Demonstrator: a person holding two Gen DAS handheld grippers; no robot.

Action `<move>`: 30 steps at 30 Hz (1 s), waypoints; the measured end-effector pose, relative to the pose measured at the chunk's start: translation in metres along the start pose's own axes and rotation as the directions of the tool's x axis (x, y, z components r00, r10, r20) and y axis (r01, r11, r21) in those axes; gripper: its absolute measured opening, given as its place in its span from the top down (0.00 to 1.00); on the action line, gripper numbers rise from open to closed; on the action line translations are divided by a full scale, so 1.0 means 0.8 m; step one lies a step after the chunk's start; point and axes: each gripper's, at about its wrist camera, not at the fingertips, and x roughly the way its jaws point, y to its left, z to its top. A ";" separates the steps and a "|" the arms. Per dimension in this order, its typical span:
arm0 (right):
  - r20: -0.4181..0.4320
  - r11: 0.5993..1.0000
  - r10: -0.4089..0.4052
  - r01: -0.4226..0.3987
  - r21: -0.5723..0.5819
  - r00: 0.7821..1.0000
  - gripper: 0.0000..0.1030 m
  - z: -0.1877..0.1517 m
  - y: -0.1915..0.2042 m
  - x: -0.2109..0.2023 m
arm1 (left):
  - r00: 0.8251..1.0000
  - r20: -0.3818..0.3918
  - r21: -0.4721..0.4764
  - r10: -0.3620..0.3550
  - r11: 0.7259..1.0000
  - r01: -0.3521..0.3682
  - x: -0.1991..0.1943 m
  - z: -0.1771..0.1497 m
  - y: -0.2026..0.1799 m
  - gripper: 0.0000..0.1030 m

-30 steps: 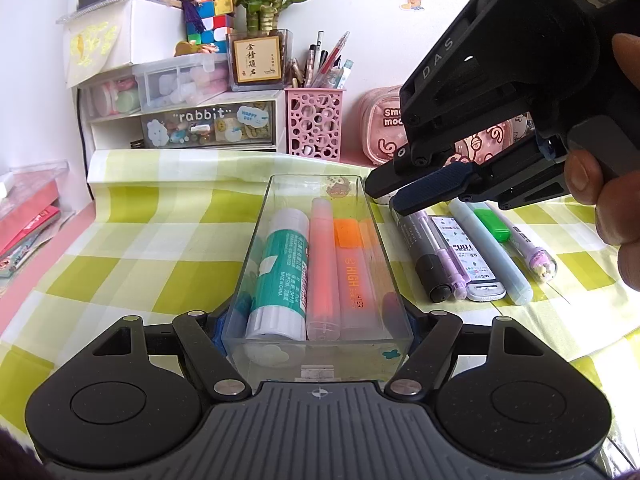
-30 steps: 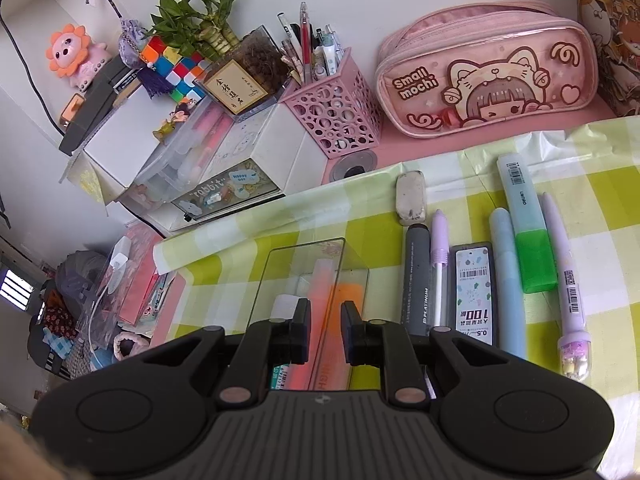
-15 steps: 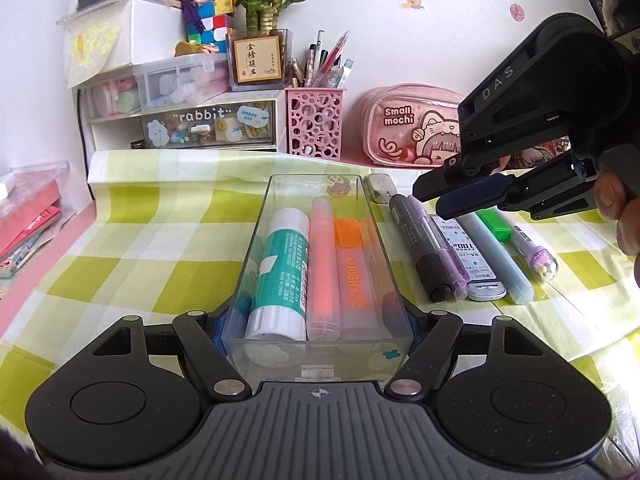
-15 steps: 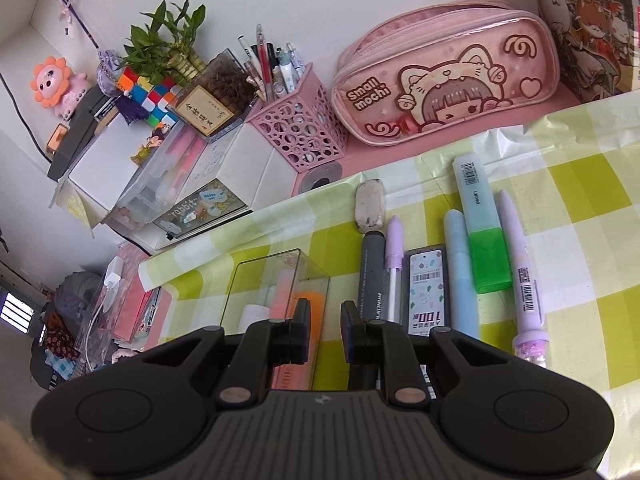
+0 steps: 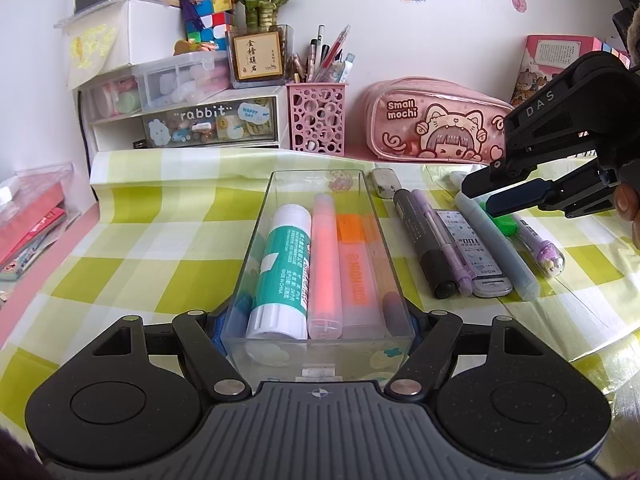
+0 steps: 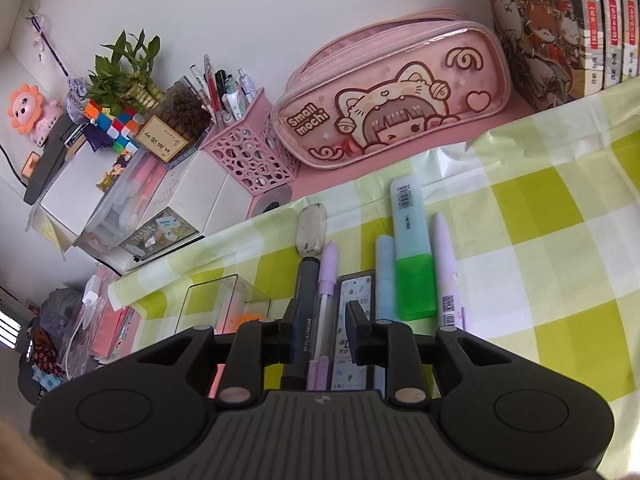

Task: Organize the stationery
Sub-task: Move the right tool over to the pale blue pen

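Since a moment ago the right gripper (image 6: 320,312) has slid off the clear tray (image 5: 256,248) and opened up. It now hangs over the row of loose pens with its fingers apart and nothing between them; the dark marker (image 6: 306,300) and purple pen (image 6: 328,276) show through the gap.

Nearest, the left gripper (image 5: 318,334) hasn't budged. Its fingers are spread wide and pressed on both sides of the tray's near end, so it's got hold of it. Inside the tray lie a glue stick (image 5: 282,276), a pink highlighter (image 5: 325,268) and an orange highlighter (image 5: 356,268), side by side.

To the tray's right on the checked cloth (image 5: 160,240) sit the marker, purple pen, lead refill case (image 5: 472,256), blue pen (image 5: 500,248), green highlighter (image 6: 414,264) and a lilac pen (image 6: 448,272). An eraser (image 5: 385,184) is just beyond them. Along the far edge are a pink pen cup (image 5: 318,120) and pencil case (image 5: 432,124).
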 end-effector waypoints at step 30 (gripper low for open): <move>0.076 0.939 -0.192 0.205 -0.276 0.978 0.90 -0.053 0.015 0.001 | 0.999 -0.037 -0.021 -0.011 1.000 0.010 0.003 -0.001 0.002 0.29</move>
